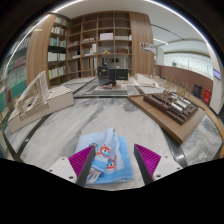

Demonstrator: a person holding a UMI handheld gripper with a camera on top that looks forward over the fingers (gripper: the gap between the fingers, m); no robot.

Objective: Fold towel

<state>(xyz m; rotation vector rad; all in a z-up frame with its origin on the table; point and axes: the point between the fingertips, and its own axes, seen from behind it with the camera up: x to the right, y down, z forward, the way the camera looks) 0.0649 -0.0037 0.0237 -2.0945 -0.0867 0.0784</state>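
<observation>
The towel (pixel 103 160), blue with red and white print, is seen crumpled on the pale marbled table (pixel 60 140), between and just ahead of the fingers. The gripper (pixel 113 161) is held level above it, pointing forward toward distant bookshelves (pixel 100 45), its magenta pads (pixel 82 158) spread apart.

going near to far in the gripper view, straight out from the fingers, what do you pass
gripper fingers, open, about the blue patterned towel → bare marbled table → desk with a monitor → bookshelves on the far wall
</observation>
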